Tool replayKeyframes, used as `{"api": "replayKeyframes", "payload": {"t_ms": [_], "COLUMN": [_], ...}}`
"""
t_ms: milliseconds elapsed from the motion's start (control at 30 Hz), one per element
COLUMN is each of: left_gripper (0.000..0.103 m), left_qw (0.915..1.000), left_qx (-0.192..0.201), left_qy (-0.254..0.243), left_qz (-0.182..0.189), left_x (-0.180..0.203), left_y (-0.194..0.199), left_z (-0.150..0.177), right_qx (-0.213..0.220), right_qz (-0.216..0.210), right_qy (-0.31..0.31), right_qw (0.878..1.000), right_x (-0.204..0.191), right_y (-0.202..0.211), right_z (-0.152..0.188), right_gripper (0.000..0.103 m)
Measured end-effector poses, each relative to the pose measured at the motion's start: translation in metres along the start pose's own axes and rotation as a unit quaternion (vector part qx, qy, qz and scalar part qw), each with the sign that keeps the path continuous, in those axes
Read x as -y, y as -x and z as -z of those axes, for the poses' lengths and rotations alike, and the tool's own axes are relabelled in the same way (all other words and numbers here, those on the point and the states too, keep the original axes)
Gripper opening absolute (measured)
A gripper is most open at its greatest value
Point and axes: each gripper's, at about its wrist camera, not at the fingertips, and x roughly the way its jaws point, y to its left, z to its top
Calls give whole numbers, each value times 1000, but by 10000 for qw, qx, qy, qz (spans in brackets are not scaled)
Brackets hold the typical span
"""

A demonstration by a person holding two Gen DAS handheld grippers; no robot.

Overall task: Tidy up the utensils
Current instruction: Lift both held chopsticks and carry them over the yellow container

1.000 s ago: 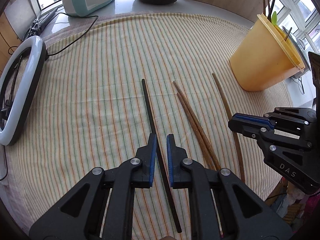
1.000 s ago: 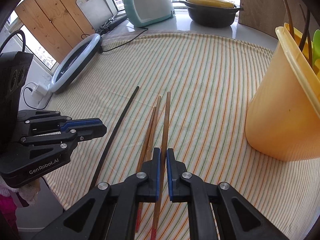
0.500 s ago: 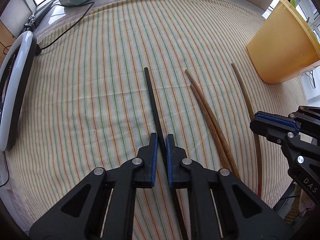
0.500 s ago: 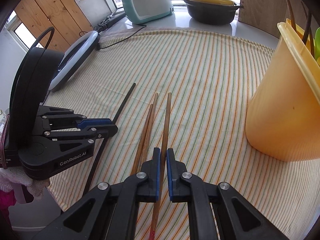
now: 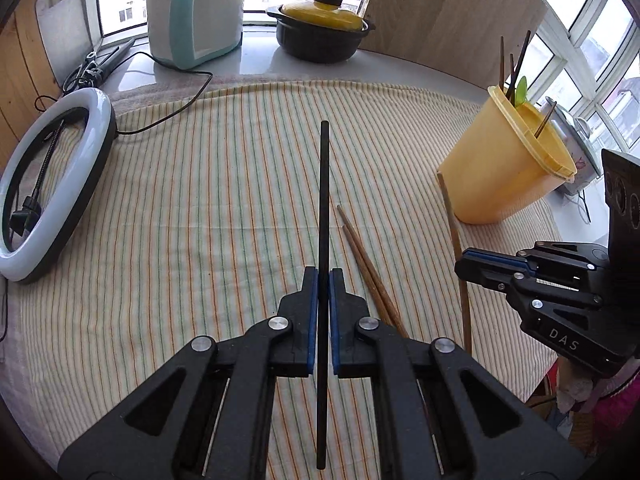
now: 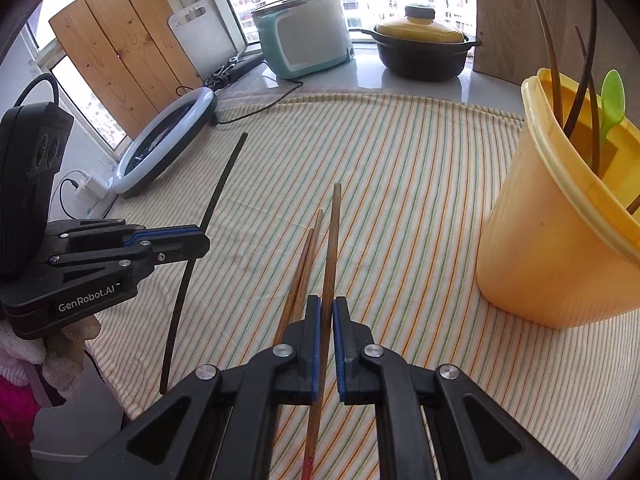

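On the striped surface: green-and-orange striped cloth (image 5: 200, 208) covers it, everything sits on that.
Left tongs (image 5: 323, 280): clamped on a long thin black chopstick (image 5: 324, 200), which looks lifted off the cloth, tip pointing away.
Right tongs (image 6: 326, 308): squeezed onto a single brown wooden chopstick (image 6: 333, 240), front end raised.
Leftovers: pair of brown wooden chopsticks (image 5: 366, 264) lying side by side on the cloth between the two tongs.
Holder: tall yellow plastic cup (image 6: 560, 240) on the right, already has dark sticks and a green plastic spoon (image 6: 612, 96) in it.
Back edge: black pot with yellow lid (image 5: 324, 28), teal-and-white cooker (image 5: 196, 20), white ring light (image 5: 52, 184) off to the left.
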Motion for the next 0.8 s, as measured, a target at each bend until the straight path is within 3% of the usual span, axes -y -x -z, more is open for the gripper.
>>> {"api": "replayKeyframes", "payload": {"t_ms": [300,467,600,800], "left_gripper": [3,3,3,3], "left_qw": [9952,9914,9869,9820], "left_qx": [927,1234,1531,1792], "left_qy": [217,264,242,127], "left_qz": [214,356,439,585], "left_x": [8,24,34,51], "left_y": [39,54,70,86], "left_z": [20,28,21,7], "right_qx": [945,1481,1934,2285], "right_qz": [48,147,255,454], "right_qy": [6,0,50,152], "right_qw": [9955,9889,9808,9724], "right_x": [-2,-6,-9,-11], "right_y": [48,73,94,114], "right_z": [19,24,28,26], "right_gripper": [3,3,3,3]}}
